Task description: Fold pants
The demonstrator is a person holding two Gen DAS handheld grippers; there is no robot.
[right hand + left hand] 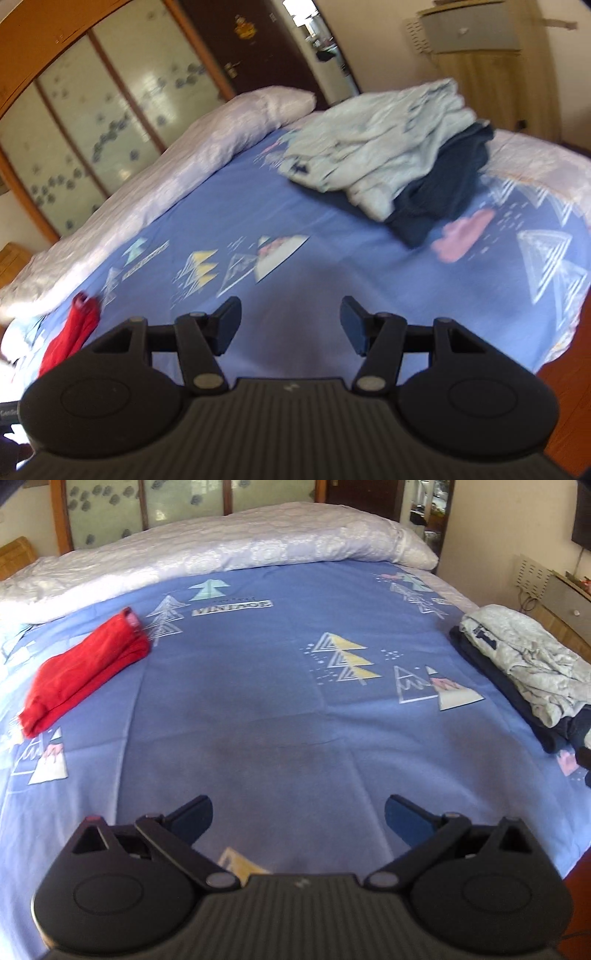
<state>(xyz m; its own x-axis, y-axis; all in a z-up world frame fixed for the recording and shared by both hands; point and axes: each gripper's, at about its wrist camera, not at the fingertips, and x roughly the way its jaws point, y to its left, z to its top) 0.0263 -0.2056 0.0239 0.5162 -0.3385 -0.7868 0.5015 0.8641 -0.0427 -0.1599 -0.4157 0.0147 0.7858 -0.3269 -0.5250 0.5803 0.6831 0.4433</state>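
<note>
Folded red pants point(85, 672) lie on the blue patterned bedsheet point(258, 709) at the left; they also show at the lower left of the right wrist view point(70, 332). A pile of clothes lies at the bed's right edge: a crumpled light grey garment point(532, 657) on top of a dark navy one point(517, 705). The right wrist view shows the grey garment point(376, 147) over the navy one point(443, 188). My left gripper point(298, 819) is open and empty above the sheet. My right gripper point(291, 325) is open and empty, well short of the pile.
A rolled white quilt point(221, 554) runs along the head of the bed, with a wooden-framed wardrobe point(96, 110) behind it. A white cabinet point(565, 594) stands past the bed's right edge. The floor shows at the lower right point(569, 406).
</note>
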